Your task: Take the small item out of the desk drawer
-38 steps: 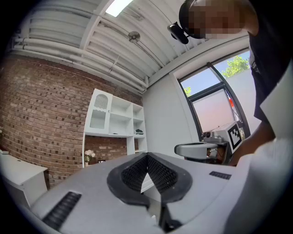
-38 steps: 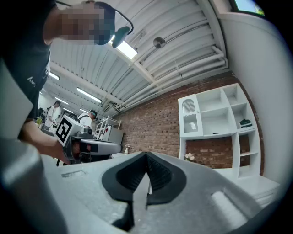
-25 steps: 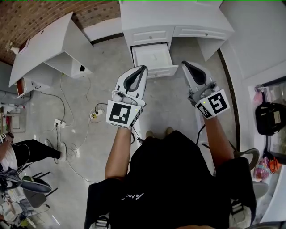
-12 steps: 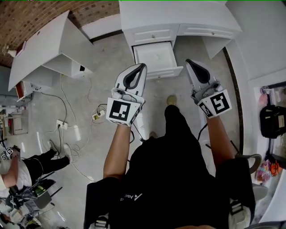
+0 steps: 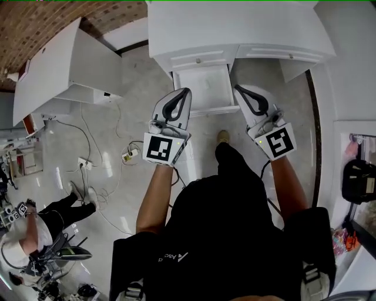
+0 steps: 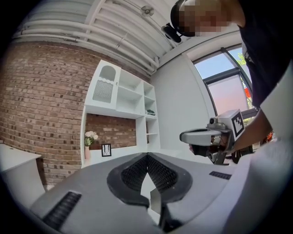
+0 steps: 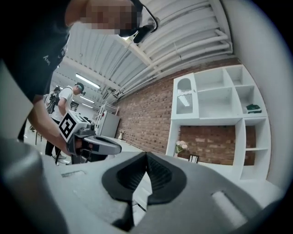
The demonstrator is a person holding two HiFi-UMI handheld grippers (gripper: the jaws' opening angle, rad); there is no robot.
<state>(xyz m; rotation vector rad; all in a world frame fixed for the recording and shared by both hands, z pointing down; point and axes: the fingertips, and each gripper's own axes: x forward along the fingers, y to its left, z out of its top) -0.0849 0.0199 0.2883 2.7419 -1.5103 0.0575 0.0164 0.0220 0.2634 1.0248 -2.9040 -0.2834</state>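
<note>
The white table (image 5: 235,23) is nearer now; over its open drawer (image 5: 205,82) hang my left tongs (image 5: 188,90) and right tongs (image 5: 237,89), closed and empty, ready to reach in.

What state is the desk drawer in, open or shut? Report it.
Open: in the head view the drawer juts out of the desk front, its white inside showing. What lies inside cannot be told.

A white power strip (image 5: 128,155) lies on the grey floor (image 5: 138,97) — a white side table (image 5: 50,70) stands by the red brick wall (image 5: 47,17).
</note>
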